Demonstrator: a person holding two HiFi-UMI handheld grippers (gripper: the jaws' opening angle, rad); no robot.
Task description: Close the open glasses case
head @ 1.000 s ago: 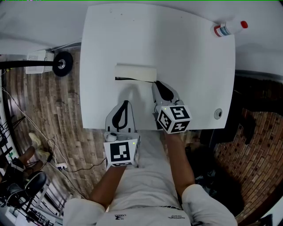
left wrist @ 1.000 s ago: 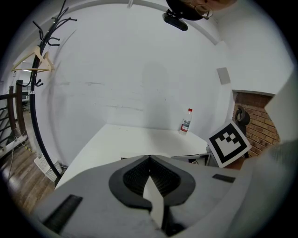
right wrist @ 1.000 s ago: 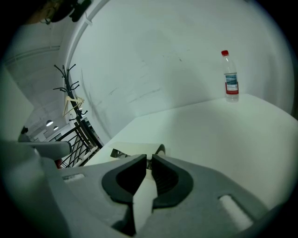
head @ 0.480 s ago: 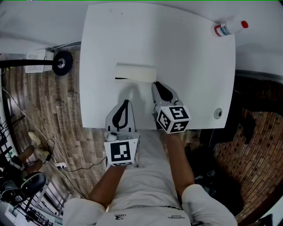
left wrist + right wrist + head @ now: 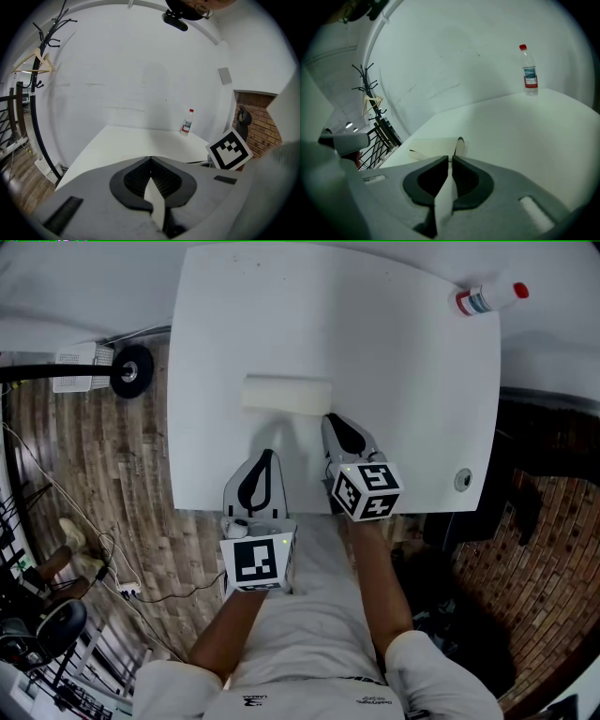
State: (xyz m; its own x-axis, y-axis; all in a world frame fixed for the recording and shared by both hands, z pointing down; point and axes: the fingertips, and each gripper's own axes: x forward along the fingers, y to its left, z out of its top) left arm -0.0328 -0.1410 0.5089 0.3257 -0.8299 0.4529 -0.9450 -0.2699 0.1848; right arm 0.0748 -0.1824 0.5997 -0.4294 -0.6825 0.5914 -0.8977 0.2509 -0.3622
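The cream glasses case (image 5: 287, 394) lies lengthwise on the white table (image 5: 394, 362), and in the head view its lid is down with no dark gap showing. In the right gripper view the case (image 5: 433, 145) sits just beyond the jaws, with a thin dark seam at its left end. My right gripper (image 5: 330, 418) is shut and empty, its tip at the case's near right corner; whether it touches is unclear. My left gripper (image 5: 267, 456) is shut on nothing and rests nearer the table's front edge, a short way below the case.
A plastic bottle with a red cap (image 5: 487, 298) lies at the far right corner of the table and appears as the bottle (image 5: 528, 70) in the right gripper view. A small round fitting (image 5: 462, 481) sits near the right edge. Wooden floor lies left of the table.
The dark gap along the case's near side has narrowed and vanished as the lid came down. Both grippers have hardly moved.
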